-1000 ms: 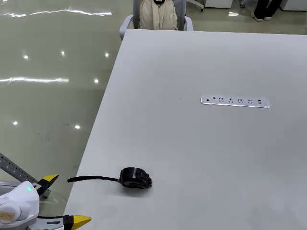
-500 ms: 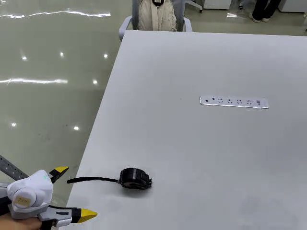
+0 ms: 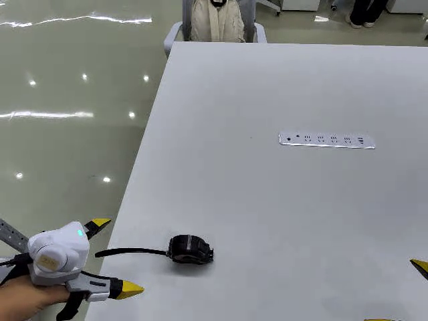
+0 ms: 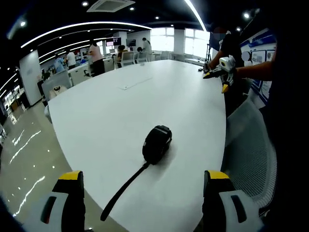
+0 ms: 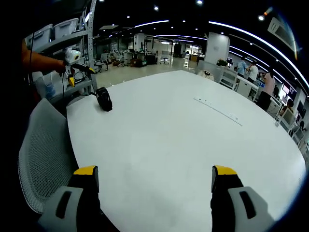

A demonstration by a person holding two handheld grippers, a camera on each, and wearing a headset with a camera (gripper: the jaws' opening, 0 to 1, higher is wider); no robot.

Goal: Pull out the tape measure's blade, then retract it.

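Observation:
A black tape measure [image 3: 190,249] lies on the white table [image 3: 281,200] near its left front edge, with a black strap [image 3: 127,252] trailing left over the edge. No blade shows out of the case. My left gripper [image 3: 119,257] is open, held just left of the table edge, its yellow-tipped jaws on either side of the strap's end. In the left gripper view the tape measure [image 4: 157,143] lies straight ahead between the jaws, a short way off. My right gripper [image 5: 153,176] is open over the table's near edge, with the tape measure [image 5: 104,98] far to its left.
A white power strip [image 3: 326,140] is set into the table's middle. A chair with a pale jacket [image 3: 215,20] stands at the table's far end. A mesh chair back [image 5: 43,145] stands close by the near edge. Shiny floor lies left of the table.
My left gripper has risen and moved right, toward the strap's end. A yellow jaw tip of the right gripper has come into the head view at the lower right. The tape measure has not moved.

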